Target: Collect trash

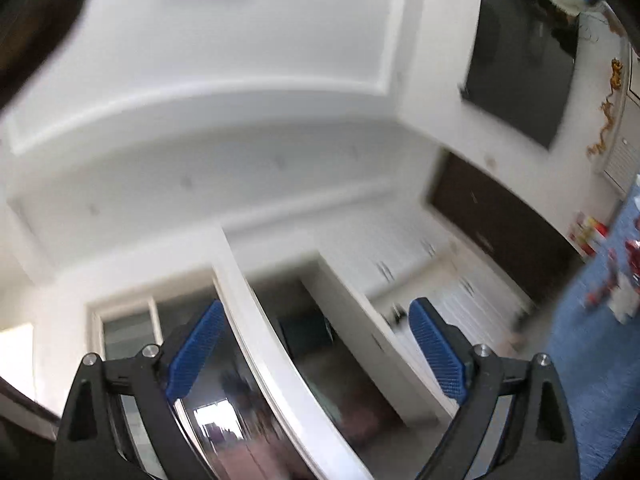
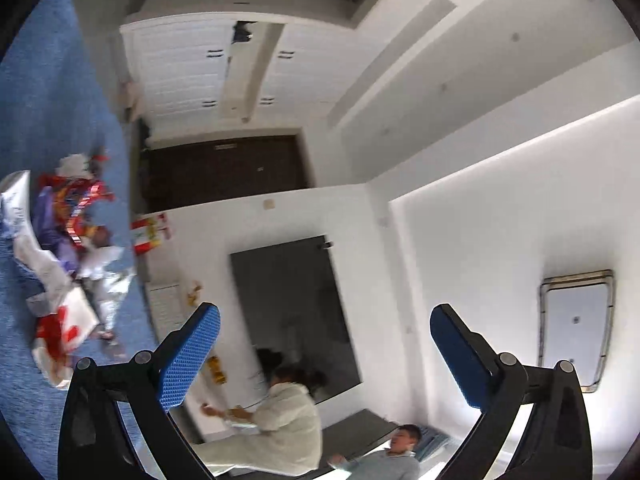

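A heap of trash (image 2: 66, 256), crumpled white paper and red and purple wrappers, lies on a blue surface (image 2: 44, 100) at the left of the right wrist view. It also shows small and blurred at the right edge of the left wrist view (image 1: 618, 280). My right gripper (image 2: 326, 316) is open and empty, held away from the heap and aimed at the room's walls. My left gripper (image 1: 316, 310) is open and empty, aimed up at the ceiling and cupboards. Both views are tilted.
White cupboards (image 2: 180, 68), a dark door (image 2: 224, 168) and a dark wall screen (image 2: 292, 312) surround the area. Two people (image 2: 280, 420) are at the bottom of the right wrist view. The left wrist view shows a white ceiling (image 1: 200, 60) and a dark screen (image 1: 520, 52).
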Motion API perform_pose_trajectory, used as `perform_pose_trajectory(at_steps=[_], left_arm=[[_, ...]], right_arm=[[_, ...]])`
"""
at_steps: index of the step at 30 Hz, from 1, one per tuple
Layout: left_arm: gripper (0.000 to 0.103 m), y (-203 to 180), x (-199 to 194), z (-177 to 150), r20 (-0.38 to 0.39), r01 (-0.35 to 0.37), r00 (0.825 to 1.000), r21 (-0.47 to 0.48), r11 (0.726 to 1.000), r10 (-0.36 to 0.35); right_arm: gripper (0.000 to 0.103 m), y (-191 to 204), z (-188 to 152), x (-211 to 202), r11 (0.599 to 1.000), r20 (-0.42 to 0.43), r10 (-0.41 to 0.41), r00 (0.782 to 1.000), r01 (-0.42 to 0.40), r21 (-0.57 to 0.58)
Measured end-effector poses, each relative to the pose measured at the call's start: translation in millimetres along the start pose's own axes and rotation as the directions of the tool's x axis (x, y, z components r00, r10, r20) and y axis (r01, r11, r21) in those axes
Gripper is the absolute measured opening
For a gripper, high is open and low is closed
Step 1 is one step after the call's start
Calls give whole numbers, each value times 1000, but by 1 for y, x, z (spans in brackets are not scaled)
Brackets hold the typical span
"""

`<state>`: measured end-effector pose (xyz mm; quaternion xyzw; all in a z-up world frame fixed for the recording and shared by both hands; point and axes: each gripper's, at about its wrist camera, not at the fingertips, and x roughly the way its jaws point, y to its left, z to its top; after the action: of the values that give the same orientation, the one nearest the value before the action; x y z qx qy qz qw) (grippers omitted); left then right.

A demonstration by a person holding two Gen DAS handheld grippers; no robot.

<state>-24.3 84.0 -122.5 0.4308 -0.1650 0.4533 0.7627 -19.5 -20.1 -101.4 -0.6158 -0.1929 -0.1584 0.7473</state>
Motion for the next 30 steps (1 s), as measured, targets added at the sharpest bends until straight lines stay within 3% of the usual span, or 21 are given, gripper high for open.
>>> perform_pose_trajectory(at_steps=[4, 6, 12, 20, 30], left_arm=[[100, 5, -9, 4, 182, -89, 979, 9, 996, 86], [101, 5, -6, 8, 216, -100, 971, -6, 995, 99], [102, 4, 3, 16, 196, -70, 977, -62, 996, 81], [102, 27, -13, 25, 150, -31, 987, -125, 992, 50], [103, 36, -24, 33, 166, -1, 986, -170, 985, 29]], right_arm=[[103, -10, 0, 0, 998, 39, -53, 998, 53, 17], [103, -17, -1, -4, 997, 57, -72, 996, 70, 37], [103, -10, -5, -3, 997, 47, -65, 997, 63, 42], [103, -14, -10, -2, 996, 27, -82, 996, 81, 44], [103, -27, -18, 2, 993, 1, -115, 993, 115, 23]])
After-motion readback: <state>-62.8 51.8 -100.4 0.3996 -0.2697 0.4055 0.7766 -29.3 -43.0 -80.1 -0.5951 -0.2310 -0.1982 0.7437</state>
